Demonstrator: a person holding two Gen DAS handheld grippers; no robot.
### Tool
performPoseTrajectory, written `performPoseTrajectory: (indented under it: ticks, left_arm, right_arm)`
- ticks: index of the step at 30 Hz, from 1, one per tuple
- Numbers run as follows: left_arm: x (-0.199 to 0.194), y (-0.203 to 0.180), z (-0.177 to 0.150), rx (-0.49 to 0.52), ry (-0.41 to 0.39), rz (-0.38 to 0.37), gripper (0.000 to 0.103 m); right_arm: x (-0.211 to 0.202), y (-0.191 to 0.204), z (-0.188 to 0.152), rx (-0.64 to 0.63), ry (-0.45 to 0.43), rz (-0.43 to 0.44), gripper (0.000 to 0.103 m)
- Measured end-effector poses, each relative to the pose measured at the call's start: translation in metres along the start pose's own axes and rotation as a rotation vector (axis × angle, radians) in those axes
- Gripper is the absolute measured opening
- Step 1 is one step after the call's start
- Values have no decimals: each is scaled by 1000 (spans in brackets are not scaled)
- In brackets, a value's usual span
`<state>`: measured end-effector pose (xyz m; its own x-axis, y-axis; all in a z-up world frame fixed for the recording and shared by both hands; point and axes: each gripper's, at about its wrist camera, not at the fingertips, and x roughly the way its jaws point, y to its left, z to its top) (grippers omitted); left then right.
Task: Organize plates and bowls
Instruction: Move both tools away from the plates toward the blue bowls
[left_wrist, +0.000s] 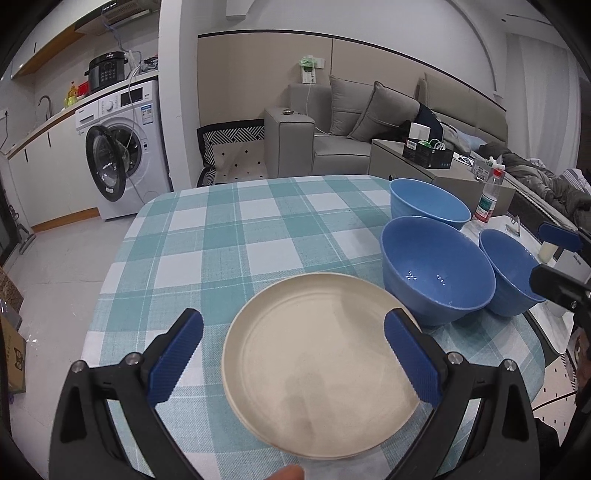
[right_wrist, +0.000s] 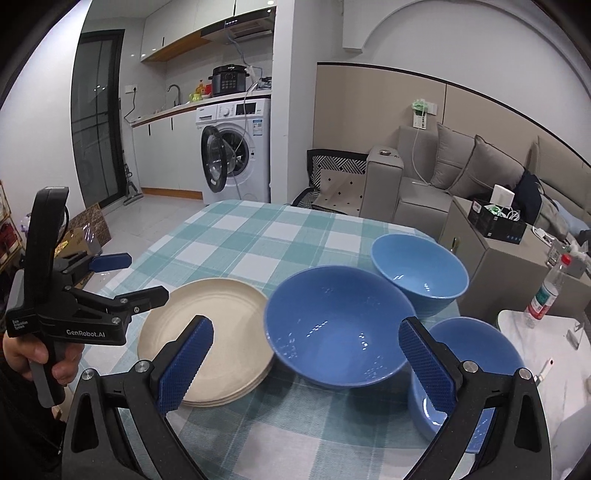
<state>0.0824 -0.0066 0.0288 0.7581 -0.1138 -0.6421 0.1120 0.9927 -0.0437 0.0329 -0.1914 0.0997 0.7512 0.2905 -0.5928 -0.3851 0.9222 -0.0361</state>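
Left claw (left_wrist: 293, 354) spread wide over the stacked cream round plates (left_wrist: 317, 365) — right claw (right_wrist: 306, 360) likewise agape above the nearest glossy blue bowls (right_wrist: 338, 328) on the teal-checked tabletop (left_wrist: 221, 236); a third bowl (right_wrist: 419, 273) sits farther back.

Cool, even indoor light filled both views. Small white glints speckled the inside of the middle blue bowl (right_wrist: 338, 328), and soft shadows pooled under the bowls on the table (right_wrist: 255, 258). Heavy fisheye bending curved the walls, corners went black, focus held sharp throughout.
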Motion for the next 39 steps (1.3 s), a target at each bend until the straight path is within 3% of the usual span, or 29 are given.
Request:
performPoseTrajectory:
  ticks: [18, 28, 39]
  left_arm:
    - [23, -41, 62, 68, -44, -47, 99]
    - [34, -43, 86, 76, -64, -45, 99]
    - [57, -50, 101, 86, -26, -53, 99]
  right_arm:
    - [-26, -69, 32, 52, -32, -70, 102]
    - [-19, -90, 50, 55, -24, -107, 102]
    - [1, -115, 61, 85, 12, -145, 102]
